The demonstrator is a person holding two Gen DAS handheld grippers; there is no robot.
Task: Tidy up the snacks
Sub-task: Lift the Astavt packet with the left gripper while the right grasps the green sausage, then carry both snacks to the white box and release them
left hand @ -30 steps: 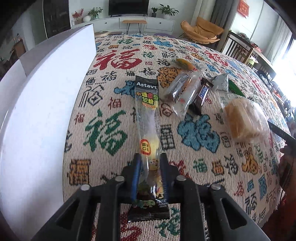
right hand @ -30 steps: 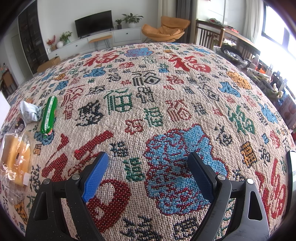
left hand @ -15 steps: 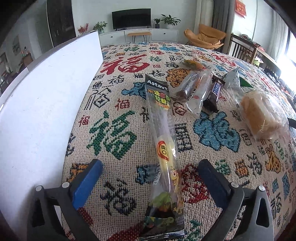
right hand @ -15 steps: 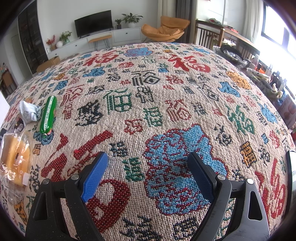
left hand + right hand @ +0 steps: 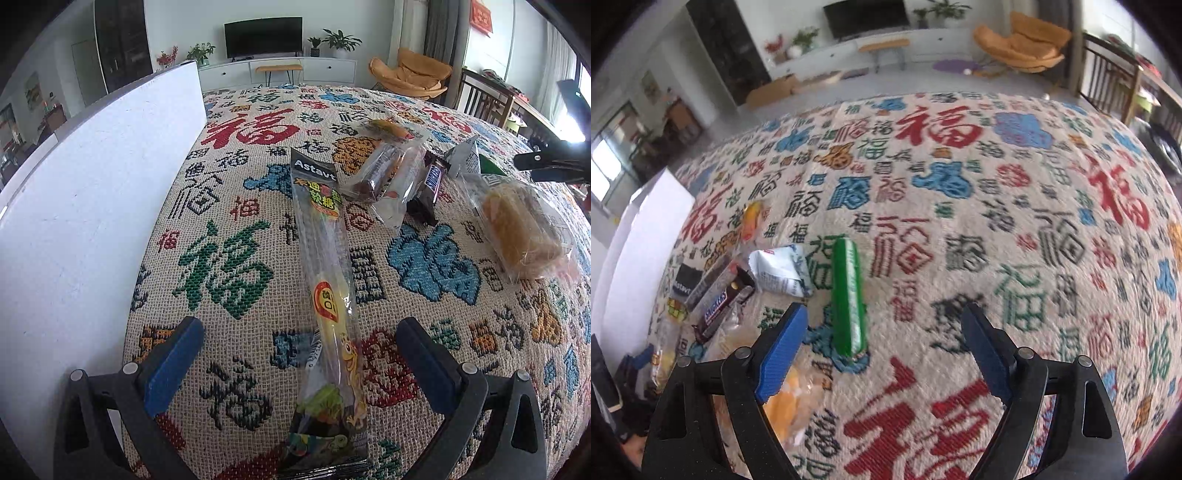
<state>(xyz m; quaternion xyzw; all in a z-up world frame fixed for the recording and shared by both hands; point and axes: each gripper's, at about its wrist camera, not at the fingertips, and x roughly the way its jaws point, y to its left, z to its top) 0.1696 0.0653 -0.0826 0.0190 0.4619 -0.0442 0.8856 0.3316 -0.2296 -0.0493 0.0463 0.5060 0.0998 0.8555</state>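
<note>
The right hand-held gripper hung over the patterned tabletop with its jaws spread wide and holding nothing; the green snack stick lay just ahead, left of centre between its fingers, long axis running almost straight away from it. The left hand-held gripper also stood wide open and empty, straddling the near end of the long Astavt candy packet, which lay flat and pointed away beside the white box. Judged from this, the right one was nearer the green stick, and would need to come across its width.

Candy stick on tablecloth — board left.
</note>
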